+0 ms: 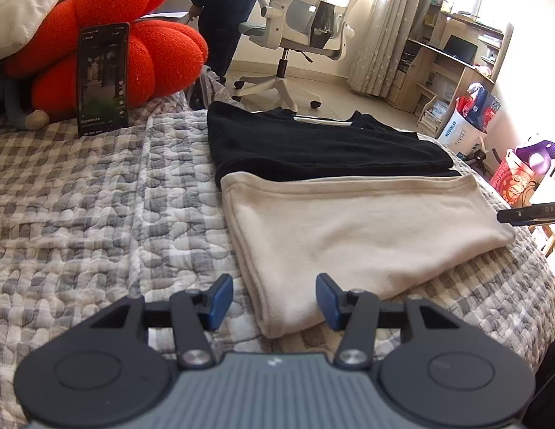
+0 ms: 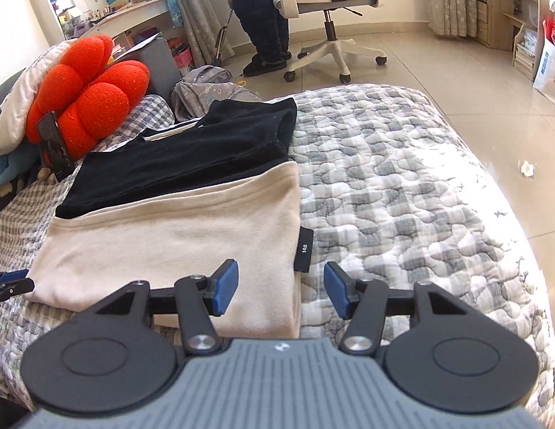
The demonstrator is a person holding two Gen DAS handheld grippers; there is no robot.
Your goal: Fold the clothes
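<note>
Partly hidden black garment (image 2: 191, 153) beneath beige garment (image 2: 177, 246)

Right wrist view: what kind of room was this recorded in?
Most likely a bedroom that doubles as a study. The clothes lie on a bed with a checked quilt, an office chair stands on the tiled floor behind it, and a desk with shelves lines the wall.

right tool (image 2: 281, 293) open | over beige garment (image 2: 177, 250) corner | quilt (image 2: 402, 196)
</note>
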